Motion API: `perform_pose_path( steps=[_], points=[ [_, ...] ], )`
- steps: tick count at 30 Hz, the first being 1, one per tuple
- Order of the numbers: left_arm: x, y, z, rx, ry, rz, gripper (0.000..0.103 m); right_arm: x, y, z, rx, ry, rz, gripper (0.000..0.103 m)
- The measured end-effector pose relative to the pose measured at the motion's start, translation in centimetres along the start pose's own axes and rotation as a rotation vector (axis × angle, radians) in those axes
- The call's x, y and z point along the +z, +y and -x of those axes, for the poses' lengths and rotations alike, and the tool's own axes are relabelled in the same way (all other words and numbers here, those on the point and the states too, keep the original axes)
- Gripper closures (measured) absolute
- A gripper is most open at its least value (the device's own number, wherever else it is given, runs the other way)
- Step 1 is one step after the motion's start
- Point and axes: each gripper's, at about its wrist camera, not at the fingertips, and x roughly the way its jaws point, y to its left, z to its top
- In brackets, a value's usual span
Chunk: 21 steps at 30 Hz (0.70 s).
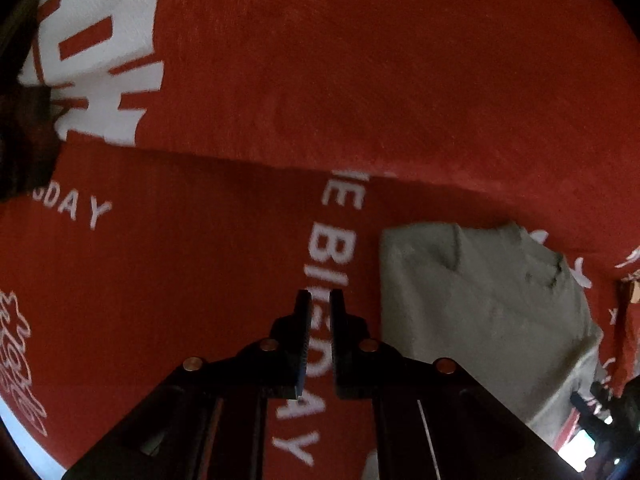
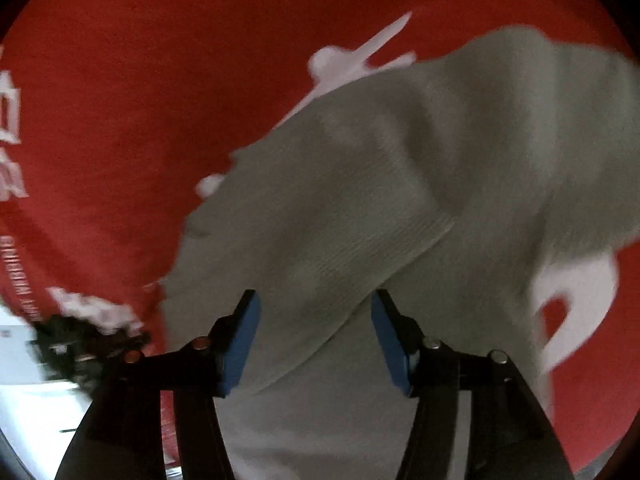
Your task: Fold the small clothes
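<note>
My right gripper [image 2: 316, 336], jaws spread, hovers over the soft, light grey garment [image 2: 400, 200] on the red cloth [image 2: 140, 80]; its ribbed hem at twelve o'clock invites pinching. My left gripper [image 1: 319, 300] is nearly closed, empty.

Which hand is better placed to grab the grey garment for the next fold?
Right. The right tool is open with the grey garment directly between and ahead of its fingers. The left tool is nearly shut over the red cloth, with the garment off to its right side.
</note>
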Motion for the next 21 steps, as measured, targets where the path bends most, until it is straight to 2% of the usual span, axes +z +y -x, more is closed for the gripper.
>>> perform_pose_path(
  steps=[1,2,4,6,9,12,14,16,17,18,19,20,21],
  points=[
    [-0.4,0.0,0.3,-0.006,-0.001,0.002,0.049,-0.8,0.8,-0.3,0.041,0.026,0.006,0.041],
    [-0.9,0.0,0.8,0.002,-0.025,0.003,0.025,-1.6,2.0,-0.9,0.076,0.056,0.018,0.041],
    [-1.5,-0.2,1.2,0.016,-0.059,-0.013,0.023,-3.3,4.9,-2.9,0.146,0.142,0.070,0.041],
    [-2.1,0.0,1.2,0.000,-0.048,-0.025,0.023,-5.2,7.2,-5.5,0.203,0.200,0.095,0.041],
    [-2.5,0.6,1.1,0.023,-0.033,-0.045,0.023,-8.2,8.8,-9.9,0.242,0.260,0.022,0.041],
    [-3.0,1.7,1.0,0.025,-0.010,-0.085,0.023,-10.4,10.0,-13.6,0.260,0.254,-0.052,0.041],
    [-3.4,2.6,1.1,0.040,0.004,-0.109,0.023,-11.9,10.2,-15.3,0.257,0.229,-0.100,0.041],
    [-3.6,3.6,1.2,0.022,0.026,-0.114,0.023,-12.5,10.7,-16.9,0.238,0.183,-0.144,0.041],
    [-3.7,4.1,1.3,0.016,0.033,-0.112,0.023,-12.7,10.5,-16.8,0.246,0.165,-0.160,0.044],
    [-3.8,4.7,1.5,0.012,0.038,-0.109,0.023,-12.7,10.8,-17.0,0.266,0.141,-0.179,0.054],
    [-3.8,4.9,1.6,0.011,0.038,-0.109,0.023,-12.6,11.2,-17.2,0.282,0.135,-0.183,0.065],
    [-3.8,5.3,1.7,0.007,0.034,-0.106,0.023,-12.4,11.5,-17.2,0.301,0.134,-0.179,0.087],
    [-3.8,5.7,1.9,0.005,0.030,-0.105,0.023,-12.1,12.7,-17.4,0.331,0.141,-0.142,0.093]
  ],
)
